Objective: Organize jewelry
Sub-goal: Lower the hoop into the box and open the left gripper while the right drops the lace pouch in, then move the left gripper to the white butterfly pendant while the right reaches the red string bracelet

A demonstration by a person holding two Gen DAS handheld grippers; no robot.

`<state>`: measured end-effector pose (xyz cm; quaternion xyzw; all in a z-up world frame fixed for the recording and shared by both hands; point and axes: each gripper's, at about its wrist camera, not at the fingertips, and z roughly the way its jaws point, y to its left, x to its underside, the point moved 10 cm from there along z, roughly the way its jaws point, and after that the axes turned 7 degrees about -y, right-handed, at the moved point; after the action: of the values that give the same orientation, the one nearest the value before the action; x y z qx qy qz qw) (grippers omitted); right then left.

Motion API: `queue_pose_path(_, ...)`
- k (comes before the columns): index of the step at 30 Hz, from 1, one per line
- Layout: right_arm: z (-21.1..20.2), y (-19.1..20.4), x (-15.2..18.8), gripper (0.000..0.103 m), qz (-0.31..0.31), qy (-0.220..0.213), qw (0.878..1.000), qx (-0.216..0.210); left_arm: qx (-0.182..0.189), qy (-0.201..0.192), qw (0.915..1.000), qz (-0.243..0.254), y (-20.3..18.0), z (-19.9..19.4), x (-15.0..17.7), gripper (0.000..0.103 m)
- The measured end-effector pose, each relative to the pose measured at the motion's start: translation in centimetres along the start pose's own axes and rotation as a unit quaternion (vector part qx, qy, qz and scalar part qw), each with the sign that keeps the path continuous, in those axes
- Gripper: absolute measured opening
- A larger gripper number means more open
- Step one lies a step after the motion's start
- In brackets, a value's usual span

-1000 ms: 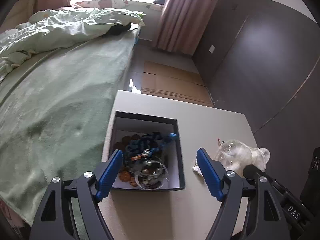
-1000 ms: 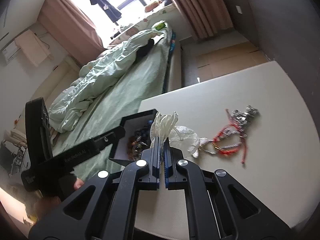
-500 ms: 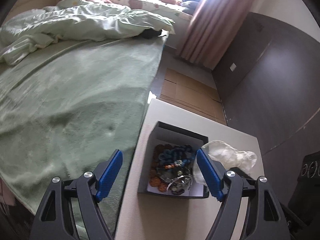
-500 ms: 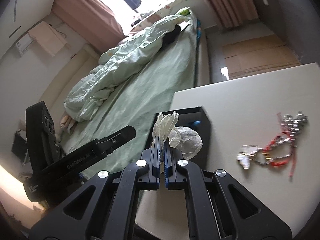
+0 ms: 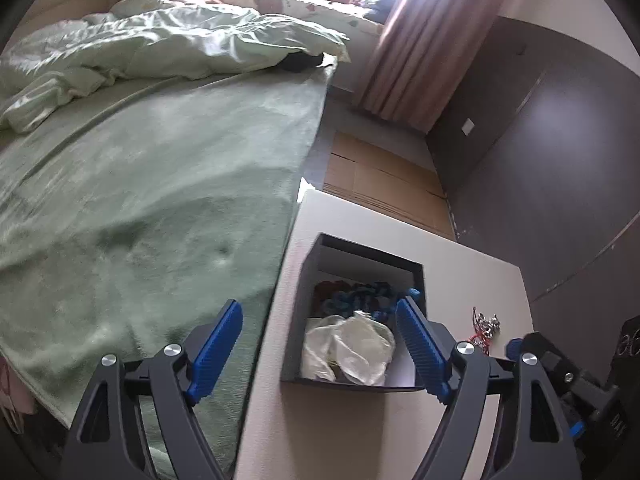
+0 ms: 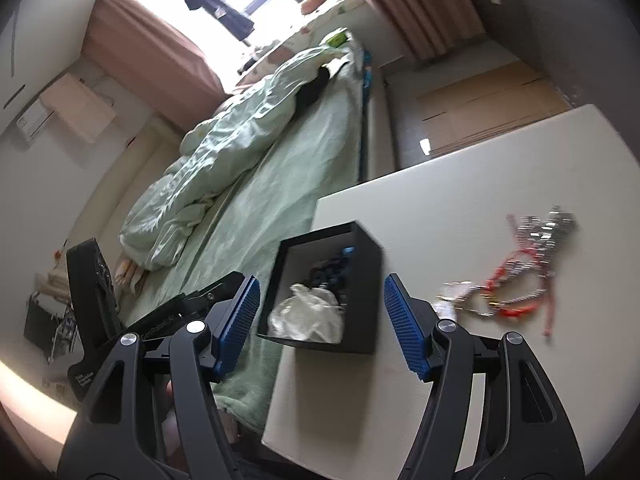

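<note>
A black open box (image 5: 366,251) (image 6: 362,322) stands at the table's left edge. In it lie blue and brown beads (image 5: 362,294) and a clear plastic bag (image 5: 352,346) (image 6: 306,314) on the near side. A red and silver jewelry tangle (image 6: 528,268) (image 5: 484,326) lies on the white table right of the box. My left gripper (image 5: 320,350) is open and empty, held above the box's near left side. My right gripper (image 6: 320,322) is open and empty, above the box and bag.
The white table (image 6: 460,188) ends just left of the box, beside a bed with a green blanket (image 5: 140,208). Dark wardrobe doors (image 5: 560,160) stand to the right. Cardboard (image 5: 376,176) lies on the floor beyond the table.
My right gripper has opened and let go of the plastic bag, which now lies in the box. My left gripper has stayed open and its view has shifted left.
</note>
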<state>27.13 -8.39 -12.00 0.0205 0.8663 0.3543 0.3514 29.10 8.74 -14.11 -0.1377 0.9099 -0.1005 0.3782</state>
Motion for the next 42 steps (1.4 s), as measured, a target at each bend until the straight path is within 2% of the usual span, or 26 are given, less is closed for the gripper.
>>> queue_pose_path(3,-1.4,-1.2,-0.5,0.074,-0.008,-0.012,1.0,0.025,0.006,-0.002,0.9999,0.015,-1.3,-0.1,0.2,0.078)
queue_pose_path(20,-6.3,-7.4,-1.7,0.074,-0.004,-0.025,0.996,0.085,0.054,0.001,0.9945,0.089,-9.6,0.7,2.3,0.078)
queue_pose_path(22,-6.8,-8.1,-1.9,0.081,-0.001,-0.028,0.996,0.089,0.06,0.003,0.9936,0.096,-10.6,0.8,2.7,0.078)
queue_pose_path(28,-7.9,-10.2,-2.5,0.081,0.023,-0.038,0.995,0.094,0.073,0.018,0.9911,0.11,-13.0,1.8,3.9,0.076)
queue_pose_path(34,-8.3,-12.7,-2.5,0.081,0.05,-0.034,0.992,0.111,0.081,0.039,0.9893,0.115,-14.7,2.9,5.1,0.061)
queue_pose_path(36,-8.3,-13.2,-2.5,0.081,0.054,-0.035,0.991,0.117,0.079,0.051,0.9886,0.118,-15.1,3.7,5.8,0.053)
queue_pose_path(42,-7.9,-14.3,-2.4,0.077,0.06,-0.031,0.99,0.125,0.063,0.079,0.9855,0.136,-15.9,5.6,7.6,0.037)
